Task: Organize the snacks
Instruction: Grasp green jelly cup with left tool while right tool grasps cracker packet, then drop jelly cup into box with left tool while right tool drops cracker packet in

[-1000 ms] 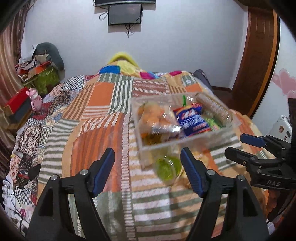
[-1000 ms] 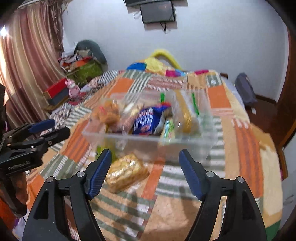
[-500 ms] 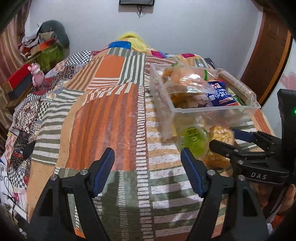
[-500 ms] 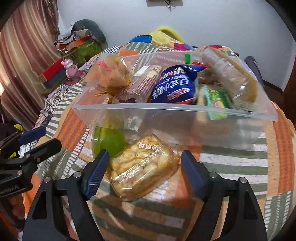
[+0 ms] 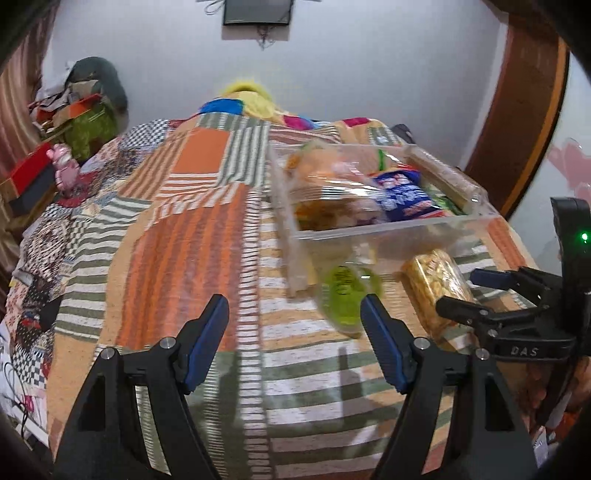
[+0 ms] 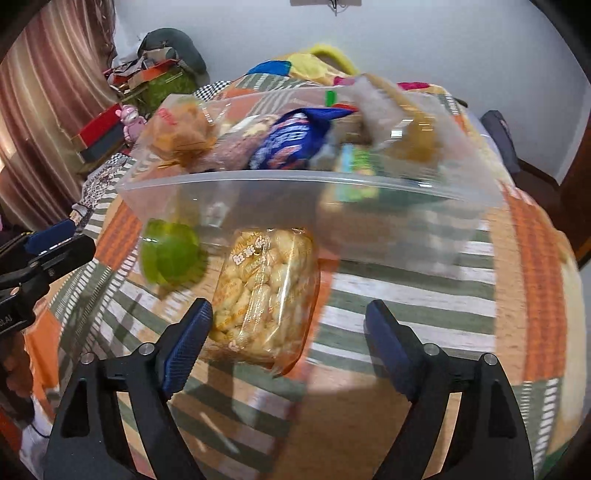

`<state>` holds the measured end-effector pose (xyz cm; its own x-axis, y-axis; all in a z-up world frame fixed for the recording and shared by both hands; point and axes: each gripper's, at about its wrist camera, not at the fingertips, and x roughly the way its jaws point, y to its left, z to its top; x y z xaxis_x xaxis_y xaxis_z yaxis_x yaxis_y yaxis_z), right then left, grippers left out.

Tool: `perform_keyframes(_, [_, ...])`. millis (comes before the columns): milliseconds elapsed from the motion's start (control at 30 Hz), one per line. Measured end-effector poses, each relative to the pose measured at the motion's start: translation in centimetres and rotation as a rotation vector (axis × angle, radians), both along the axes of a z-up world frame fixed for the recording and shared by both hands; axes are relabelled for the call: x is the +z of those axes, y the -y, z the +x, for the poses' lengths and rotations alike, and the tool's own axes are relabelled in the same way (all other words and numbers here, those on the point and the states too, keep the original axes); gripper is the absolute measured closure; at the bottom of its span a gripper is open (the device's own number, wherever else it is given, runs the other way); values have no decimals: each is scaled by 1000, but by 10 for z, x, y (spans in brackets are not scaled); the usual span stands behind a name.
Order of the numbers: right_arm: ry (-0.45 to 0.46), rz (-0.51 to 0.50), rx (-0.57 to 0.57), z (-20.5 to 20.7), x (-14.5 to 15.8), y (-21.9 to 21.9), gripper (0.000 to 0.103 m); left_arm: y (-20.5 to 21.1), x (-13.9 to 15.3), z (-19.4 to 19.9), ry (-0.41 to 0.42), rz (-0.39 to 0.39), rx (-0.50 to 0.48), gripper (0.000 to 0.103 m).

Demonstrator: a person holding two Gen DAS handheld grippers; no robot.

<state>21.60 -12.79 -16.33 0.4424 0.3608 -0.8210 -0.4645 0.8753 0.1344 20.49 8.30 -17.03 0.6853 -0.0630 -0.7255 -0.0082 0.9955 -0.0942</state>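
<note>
Right now the work centres on the packet of biscuits (image 6: 264,291), a clear wrapper of pale round pieces lying flat on the bedspread just in front of the clear plastic bin (image 6: 310,184), with a green jelly cup (image 6: 171,254) just beside it on its left. The right gripper (image 6: 288,347) hangs over the near end of the packet with jaws wide apart and nothing pressed between them; its left pad is at the packet's near corner, the right pad well clear. To do this step well, I would shift that gripper so the packet sits evenly between the pads, close across the narrow width gently enough not to crush the biscuits, then lift over the bin's near wall and lay it on the snacks already inside, a blue bag (image 6: 291,142) and an orange-tinted bag (image 6: 179,131) among them. The left gripper (image 5: 293,341) is likewise open and empty, near the green cup, which looks to be its likely target, though blur makes the cup's lid hard to read. Beneath the bin lies a patchwork bedspread (image 5: 177,236) of orange, green and white stripes, soft enough that a packet may sink under pressure. Beyond the bin stand a white wall (image 5: 369,74), a dark screen (image 5: 256,11) mounted high, cluttered boxes (image 5: 74,114) at far left and a wooden door frame (image 5: 517,122) at right.
</note>
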Motion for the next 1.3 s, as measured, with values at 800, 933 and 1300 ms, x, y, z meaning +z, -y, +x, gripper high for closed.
perform_keyframes(800, [-18,80,-59,-1,-9,17,61,55,-46,50,-82,77,-54,50])
perform_keyframes(933, [-6,89,-59,-3,-5,18,61,54,-50,48,-61,89,-70,52])
perform_keyframes(1300, [44,131,-64,-11,15,26,61,49,-23,21,-33,62,-114,63])
